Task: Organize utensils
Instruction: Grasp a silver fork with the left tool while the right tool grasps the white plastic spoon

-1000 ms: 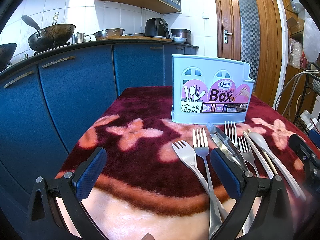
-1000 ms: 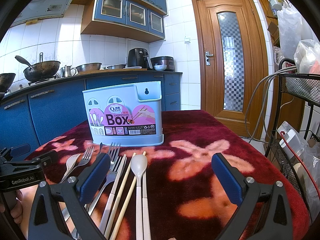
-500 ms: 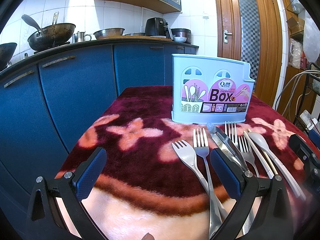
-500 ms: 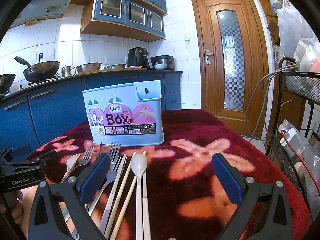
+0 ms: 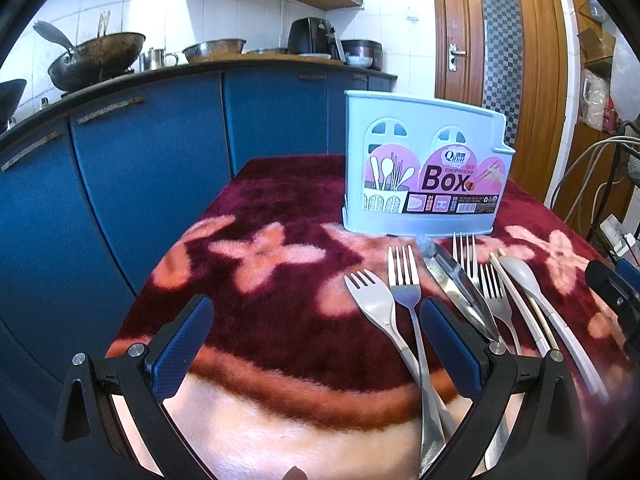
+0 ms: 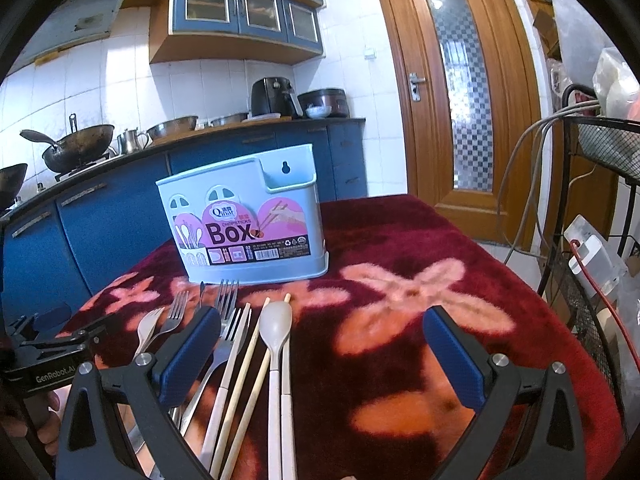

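A light blue utensil holder (image 5: 424, 168) labelled "Box" stands upright at the far middle of the table; it also shows in the right wrist view (image 6: 248, 224). Loose utensils lie in a row in front of it: forks (image 5: 404, 280), a knife (image 5: 456, 288), a white spoon (image 6: 275, 322) and chopsticks (image 6: 250, 340). My left gripper (image 5: 316, 344) is open and empty, low over the near table edge, left of the utensils. My right gripper (image 6: 320, 354) is open and empty, its left finger (image 6: 192, 356) over the fork handles.
The table carries a dark red plush cloth (image 6: 400, 280) with pink flowers. Blue kitchen cabinets (image 5: 140, 168) stand behind and left, with woks on the counter. A wire rack (image 6: 600, 152) with cables stands at the right, and a wooden door (image 6: 460, 92) behind.
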`<state>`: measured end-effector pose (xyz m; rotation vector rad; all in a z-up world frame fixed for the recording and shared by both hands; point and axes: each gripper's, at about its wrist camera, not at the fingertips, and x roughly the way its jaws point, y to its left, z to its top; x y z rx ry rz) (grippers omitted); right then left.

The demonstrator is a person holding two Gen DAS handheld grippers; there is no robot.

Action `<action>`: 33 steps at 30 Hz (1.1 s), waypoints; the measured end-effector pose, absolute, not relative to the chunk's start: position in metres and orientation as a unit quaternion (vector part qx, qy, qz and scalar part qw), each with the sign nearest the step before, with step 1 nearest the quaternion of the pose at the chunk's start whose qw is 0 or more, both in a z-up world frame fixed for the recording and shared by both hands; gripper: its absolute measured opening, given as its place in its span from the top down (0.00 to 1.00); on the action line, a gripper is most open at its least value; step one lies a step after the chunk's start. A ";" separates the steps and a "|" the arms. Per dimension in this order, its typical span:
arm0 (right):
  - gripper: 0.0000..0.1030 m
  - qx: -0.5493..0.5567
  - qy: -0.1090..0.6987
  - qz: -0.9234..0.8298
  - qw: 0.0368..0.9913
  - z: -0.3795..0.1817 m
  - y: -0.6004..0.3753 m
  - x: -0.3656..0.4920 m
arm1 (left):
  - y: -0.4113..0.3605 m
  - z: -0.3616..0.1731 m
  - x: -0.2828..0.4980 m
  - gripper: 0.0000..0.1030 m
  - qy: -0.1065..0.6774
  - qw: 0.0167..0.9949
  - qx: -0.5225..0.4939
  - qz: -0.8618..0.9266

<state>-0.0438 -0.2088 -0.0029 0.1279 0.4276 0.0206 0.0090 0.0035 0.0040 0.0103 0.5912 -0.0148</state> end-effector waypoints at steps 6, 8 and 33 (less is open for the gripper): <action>0.00 0.053 0.275 0.032 0.959 0.001 -0.213 -0.030 | 0.006 0.006 0.023 0.00 0.334 0.942 -0.003 -0.025; 0.00 0.049 0.301 0.035 0.952 0.000 -0.214 -0.024 | 0.006 0.006 0.028 0.00 0.348 0.937 -0.006 -0.034; 0.63 0.026 0.448 0.116 0.886 -0.020 -0.208 0.035 | 0.009 -0.015 0.090 0.18 0.471 0.877 -0.029 -0.094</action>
